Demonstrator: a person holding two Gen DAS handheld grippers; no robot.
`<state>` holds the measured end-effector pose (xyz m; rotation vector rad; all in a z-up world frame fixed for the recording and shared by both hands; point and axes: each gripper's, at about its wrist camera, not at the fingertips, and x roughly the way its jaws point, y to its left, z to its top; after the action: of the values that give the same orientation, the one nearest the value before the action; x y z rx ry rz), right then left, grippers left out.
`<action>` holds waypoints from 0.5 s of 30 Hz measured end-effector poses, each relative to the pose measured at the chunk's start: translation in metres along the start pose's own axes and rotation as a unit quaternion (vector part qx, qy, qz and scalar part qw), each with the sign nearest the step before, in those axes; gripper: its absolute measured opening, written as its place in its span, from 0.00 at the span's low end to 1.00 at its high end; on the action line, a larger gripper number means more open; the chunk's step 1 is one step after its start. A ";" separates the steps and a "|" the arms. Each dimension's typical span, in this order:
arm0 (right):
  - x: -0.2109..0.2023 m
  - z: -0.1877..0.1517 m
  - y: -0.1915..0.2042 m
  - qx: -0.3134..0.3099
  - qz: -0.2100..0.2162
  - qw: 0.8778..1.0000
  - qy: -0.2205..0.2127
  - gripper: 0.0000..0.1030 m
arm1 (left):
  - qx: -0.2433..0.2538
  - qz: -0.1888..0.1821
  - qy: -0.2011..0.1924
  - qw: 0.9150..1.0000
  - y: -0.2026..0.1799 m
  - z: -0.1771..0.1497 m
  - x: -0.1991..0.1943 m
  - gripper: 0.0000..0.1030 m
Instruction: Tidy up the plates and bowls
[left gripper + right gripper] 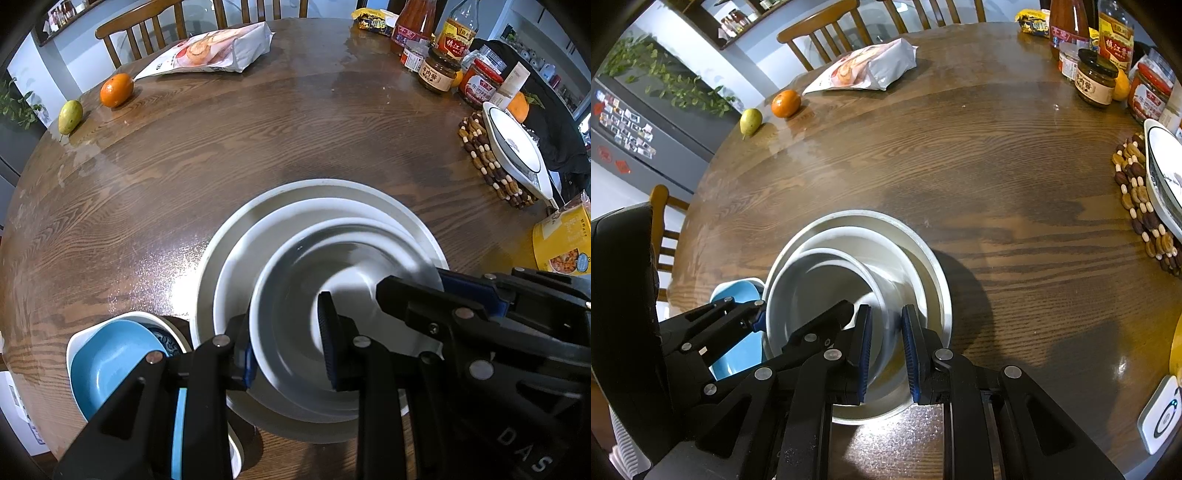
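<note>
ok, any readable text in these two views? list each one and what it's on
"DAS": white letters on the right gripper body, seen in the left wrist view.
"镇江香": yellow label of the vinegar bottle; the rest is blurred.
Jar labels, snack bag, yellow box: print present, too blurred to read.

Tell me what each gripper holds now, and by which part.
Both grippers straddle the rim of the top white bowl in the stack: left gripper on its left side, right gripper on its right side. A firm clamp cannot be confirmed.

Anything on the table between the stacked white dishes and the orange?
No. Both views show only bare wood between the stacked white dishes and the orange.
</note>
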<state>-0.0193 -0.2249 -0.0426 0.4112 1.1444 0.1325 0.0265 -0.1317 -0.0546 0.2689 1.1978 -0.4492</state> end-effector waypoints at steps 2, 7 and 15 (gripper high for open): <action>0.001 0.000 0.000 -0.001 -0.001 1.000 0.001 0.19 | 0.000 0.000 0.001 1.000 0.000 0.000 0.000 0.24; 0.001 0.001 0.001 0.000 -0.002 1.000 0.003 0.19 | 0.001 0.002 0.005 1.000 -0.001 0.002 0.002 0.24; 0.001 0.003 0.001 -0.001 -0.005 1.000 -0.001 0.19 | -0.002 0.003 0.002 1.000 -0.001 0.008 0.004 0.24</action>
<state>-0.0158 -0.2249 -0.0422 0.4035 1.1436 0.1236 0.0338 -0.1365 -0.0561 0.2696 1.2020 -0.4402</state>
